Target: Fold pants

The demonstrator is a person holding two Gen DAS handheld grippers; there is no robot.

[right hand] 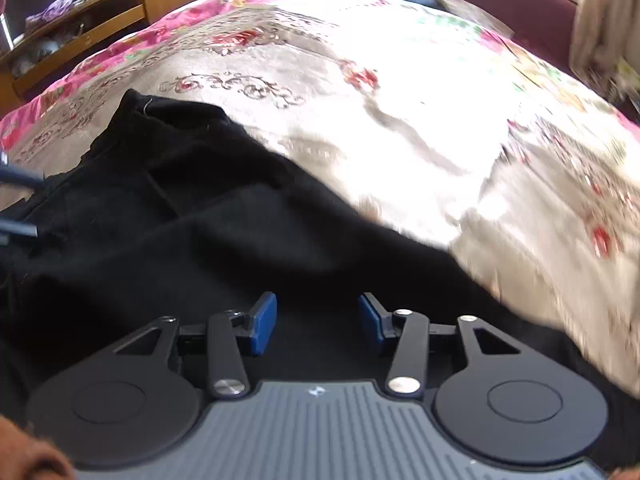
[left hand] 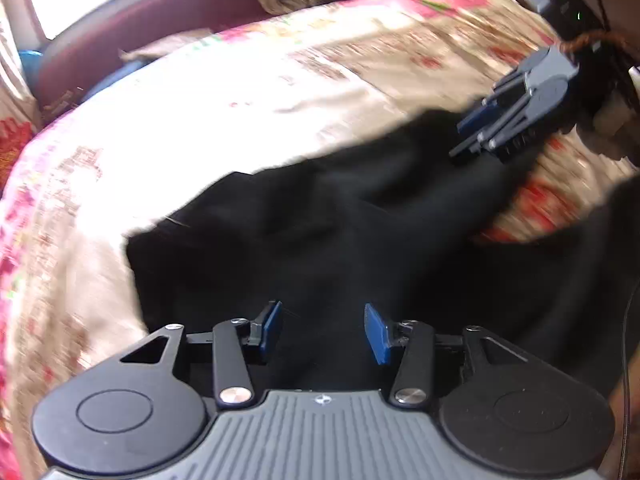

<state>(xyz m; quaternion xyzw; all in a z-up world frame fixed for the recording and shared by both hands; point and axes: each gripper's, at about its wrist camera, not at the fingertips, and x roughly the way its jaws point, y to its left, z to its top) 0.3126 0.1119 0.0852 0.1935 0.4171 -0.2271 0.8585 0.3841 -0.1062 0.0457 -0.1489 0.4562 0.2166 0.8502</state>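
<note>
Black pants lie spread and rumpled on a floral bedspread; they also show in the right wrist view. My left gripper is open, its blue pads apart just above the black cloth, holding nothing. My right gripper is open over the pants too. In the left wrist view the right gripper shows at the far right edge of the pants, fingers pointing down-left. The left gripper's fingers poke in at the left edge of the right wrist view.
The bedspread covers a wide bed. A maroon headboard and a bright window stand beyond it. A wooden shelf unit stands past the far left corner. A curtain hangs at the right.
</note>
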